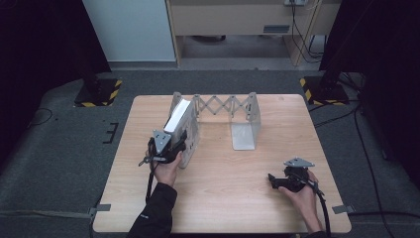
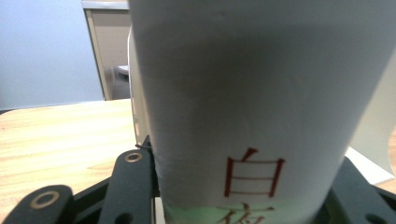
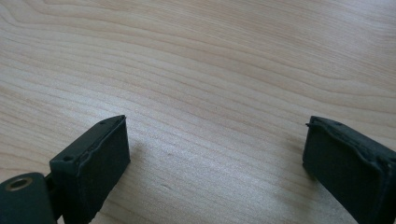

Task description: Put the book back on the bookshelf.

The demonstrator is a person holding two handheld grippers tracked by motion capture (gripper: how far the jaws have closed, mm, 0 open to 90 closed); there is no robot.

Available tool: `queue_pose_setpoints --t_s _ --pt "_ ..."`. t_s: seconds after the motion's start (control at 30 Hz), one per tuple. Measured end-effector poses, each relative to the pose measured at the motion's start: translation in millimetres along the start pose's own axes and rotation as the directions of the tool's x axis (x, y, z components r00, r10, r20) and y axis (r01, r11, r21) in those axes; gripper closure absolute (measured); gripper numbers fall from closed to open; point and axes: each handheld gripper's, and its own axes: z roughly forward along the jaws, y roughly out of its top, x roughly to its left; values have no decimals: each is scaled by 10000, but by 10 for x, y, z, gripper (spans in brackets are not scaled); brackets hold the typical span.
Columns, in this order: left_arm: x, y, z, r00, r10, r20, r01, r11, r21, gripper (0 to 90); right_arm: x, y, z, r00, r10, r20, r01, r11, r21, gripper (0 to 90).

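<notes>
A white book (image 1: 178, 115) stood upright left of centre in the high view, leaning against the left end plate of a grey expandable metal book rack (image 1: 245, 130). In the left gripper view its white spine (image 2: 261, 102) took up most of the frame, with red Chinese characters (image 2: 253, 179) printed low on it (a greenish band showed just beneath). The left gripper (image 1: 168, 144) was clamped on the book's near lower end, its black jaws pressed against either side of the spine, and the person's left hand (image 1: 167, 171) in a dark sleeve held it from below.

The rack's scissor lattice (image 1: 224, 105) stretched across the upper middle of the frame to the right end plate, whose flat foot lay on the wooden table (image 1: 223, 198).

The right gripper (image 1: 277, 182) rested low on the table at the lower right of the high view, held by the right hand (image 1: 303, 196), well apart from the rack. Its jaws stood wide apart in the right gripper view (image 3: 215, 154), with bare wood grain between them.
</notes>
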Motion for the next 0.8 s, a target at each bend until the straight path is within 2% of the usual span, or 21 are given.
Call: queue_pose_setpoints --t_s 0.23,0.47,0.5,0.63,0.8 --pt "15 -10 143 9999 -163 24 164 9994 -312 514 1 2 2 10000 -1 -14 1 10000 0 75" --pt "36 4 126 9990 -392 211 393 9992 -20 484 3 4 4 10000 18 -11 -18 10000 -1 75" --pt "48 8 94 9976 -559 418 555 9984 99 475 3 4 4 10000 16 -10 -16 10000 0 75" --pt "53 43 -19 9951 -699 703 686 9974 201 447 3 4 4 10000 17 -9 -17 10000 -2 75" --pt "52 69 -164 9963 -477 710 444 9979 474 437 4 4 4 10000 16 -8 -16 10000 -3 75"
